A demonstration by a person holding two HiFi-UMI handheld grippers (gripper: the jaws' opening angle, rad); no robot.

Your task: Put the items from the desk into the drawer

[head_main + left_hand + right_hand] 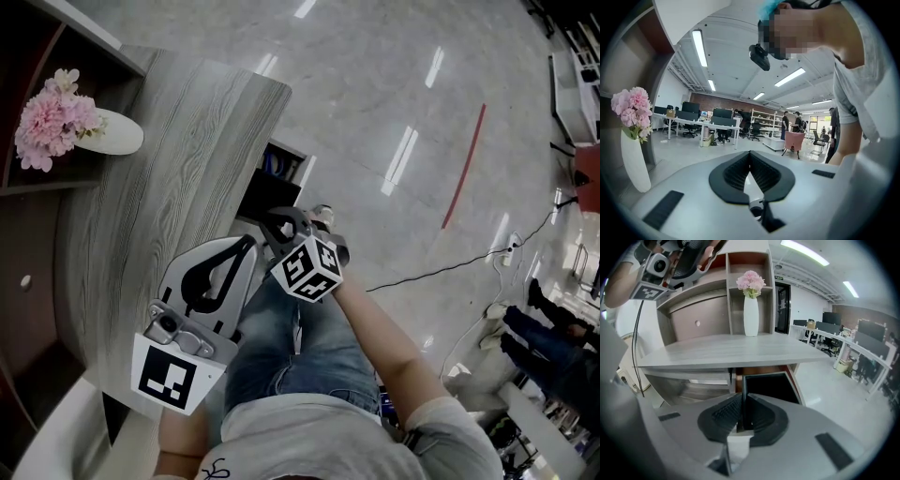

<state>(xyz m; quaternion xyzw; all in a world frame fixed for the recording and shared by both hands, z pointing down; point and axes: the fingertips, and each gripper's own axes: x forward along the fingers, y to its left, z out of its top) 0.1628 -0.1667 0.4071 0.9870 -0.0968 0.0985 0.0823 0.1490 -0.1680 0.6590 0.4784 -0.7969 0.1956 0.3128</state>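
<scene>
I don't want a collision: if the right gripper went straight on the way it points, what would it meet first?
Most likely the open drawer under the desktop, at its left rim. The right gripper may already be touching it, since depth is unclear.

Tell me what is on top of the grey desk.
A white vase of pink flowers stands at the back of the desk. Nothing else shows on it; in the head view the left gripper covers part of it.

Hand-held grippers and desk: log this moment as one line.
left hand-held gripper: shut, empty | right hand-held gripper: shut, empty | drawer: open | vase: upright on desk
</scene>
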